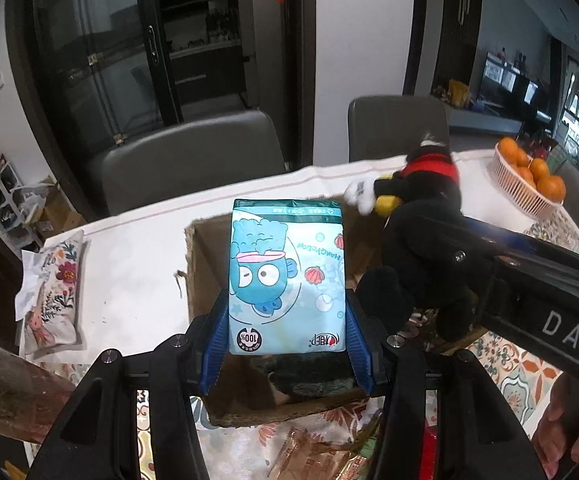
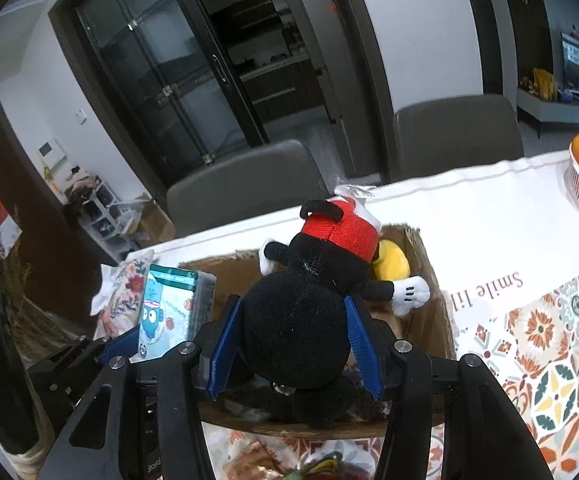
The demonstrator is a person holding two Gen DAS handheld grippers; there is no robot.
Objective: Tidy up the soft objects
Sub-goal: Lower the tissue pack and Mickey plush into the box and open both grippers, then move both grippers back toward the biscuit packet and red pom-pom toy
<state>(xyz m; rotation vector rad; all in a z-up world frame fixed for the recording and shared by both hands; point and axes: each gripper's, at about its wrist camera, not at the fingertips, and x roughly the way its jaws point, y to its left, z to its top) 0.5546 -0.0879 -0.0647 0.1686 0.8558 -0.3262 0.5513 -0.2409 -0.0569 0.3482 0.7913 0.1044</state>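
My left gripper [image 1: 287,300] is shut on a blue tissue pack [image 1: 287,276] with a cartoon fish and holds it upright over the open cardboard box [image 1: 209,264]. My right gripper [image 2: 295,320] is shut on the head of a black mouse plush toy [image 2: 301,320] with red shorts and yellow shoes, held over the same box [image 2: 429,280]. The plush also shows in the left wrist view [image 1: 421,256], to the right of the pack. The tissue pack shows in the right wrist view [image 2: 165,308] at the left. Dark soft items lie in the box bottom.
A floral pouch [image 1: 55,292] lies on the white tablecloth [image 1: 137,264] to the left. A basket of oranges [image 1: 529,180] stands at the far right. Snack packets [image 1: 313,456] lie in front of the box. Two grey chairs [image 1: 193,160] stand behind the table.
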